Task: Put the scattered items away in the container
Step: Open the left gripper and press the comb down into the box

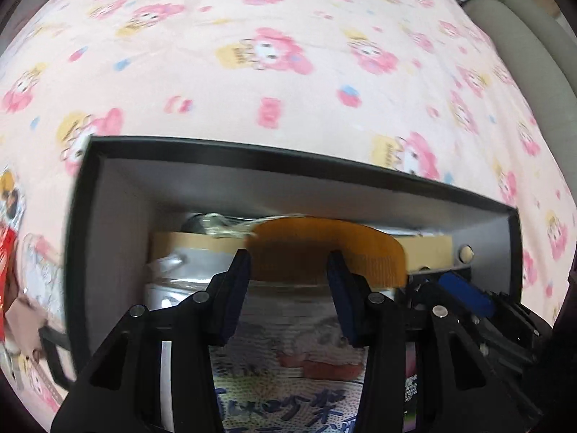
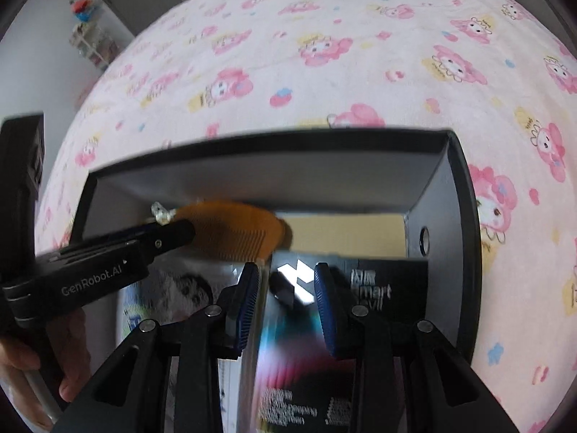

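Observation:
The container is a black box (image 1: 252, 151) with grey inner walls, also in the right wrist view (image 2: 252, 144). An orange comb (image 1: 324, 249) with a clear tassel lies inside near the far wall. My left gripper (image 1: 288, 256) hangs open just above the comb, which runs on behind the right finger. From the right wrist the comb (image 2: 234, 227) sticks out past the left gripper's tip (image 2: 173, 232). My right gripper (image 2: 286, 267) stands open over a black packet (image 2: 360, 288) with white lettering, which reaches past its right finger. A printed silver snack bag (image 1: 288, 361) fills the box's left side.
The box sits on a pink cartoon-print sheet (image 1: 288, 72). Outside its left wall lie a red packet (image 1: 7, 252) and a strap-like item (image 1: 54, 353). A grey padded edge (image 1: 523, 36) borders the sheet at right. A person's hand (image 2: 21, 361) holds the left gripper.

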